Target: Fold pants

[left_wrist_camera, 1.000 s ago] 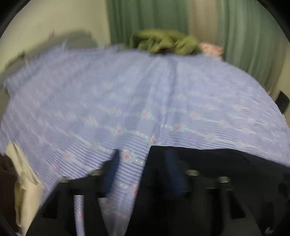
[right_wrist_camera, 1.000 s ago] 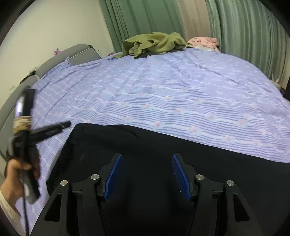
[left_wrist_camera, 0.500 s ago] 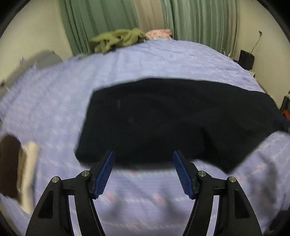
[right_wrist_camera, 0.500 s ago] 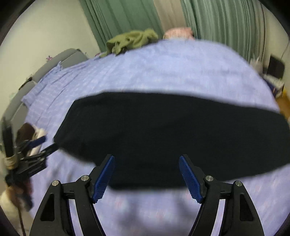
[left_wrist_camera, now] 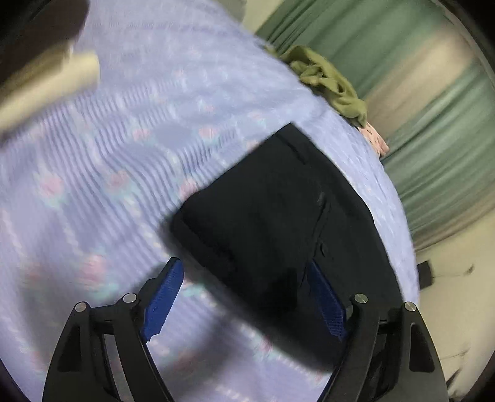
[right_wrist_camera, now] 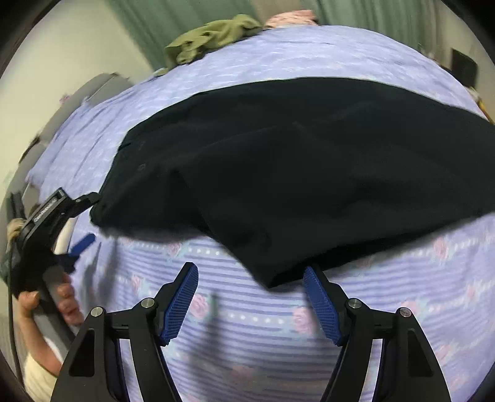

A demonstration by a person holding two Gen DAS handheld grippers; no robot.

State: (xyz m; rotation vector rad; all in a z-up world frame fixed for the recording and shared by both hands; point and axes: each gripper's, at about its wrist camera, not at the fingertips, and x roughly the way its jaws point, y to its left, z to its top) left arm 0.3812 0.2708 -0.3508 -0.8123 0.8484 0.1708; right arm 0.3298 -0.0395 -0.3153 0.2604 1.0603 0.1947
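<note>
The black pants (right_wrist_camera: 309, 167) lie flat across the lilac striped bedspread (right_wrist_camera: 278, 324), folded lengthwise, waist end to the left. In the left wrist view the pants (left_wrist_camera: 272, 216) show a button and pocket seam. My left gripper (left_wrist_camera: 244, 297) is open and empty, hovering over the near corner of the waist end. It also shows in the right wrist view (right_wrist_camera: 77, 222), held by a hand at the pants' left edge. My right gripper (right_wrist_camera: 250, 297) is open and empty, just above the pants' near edge.
A crumpled olive-green garment (right_wrist_camera: 213, 37) and a pink item (right_wrist_camera: 290, 17) lie at the far side of the bed. Green curtains (left_wrist_camera: 433, 108) hang behind. A grey headboard (right_wrist_camera: 92, 89) lies at the left.
Both grippers have closed in on the pants from a raised position. The left gripper has turned and swung toward the waist end. The pants lie still.
</note>
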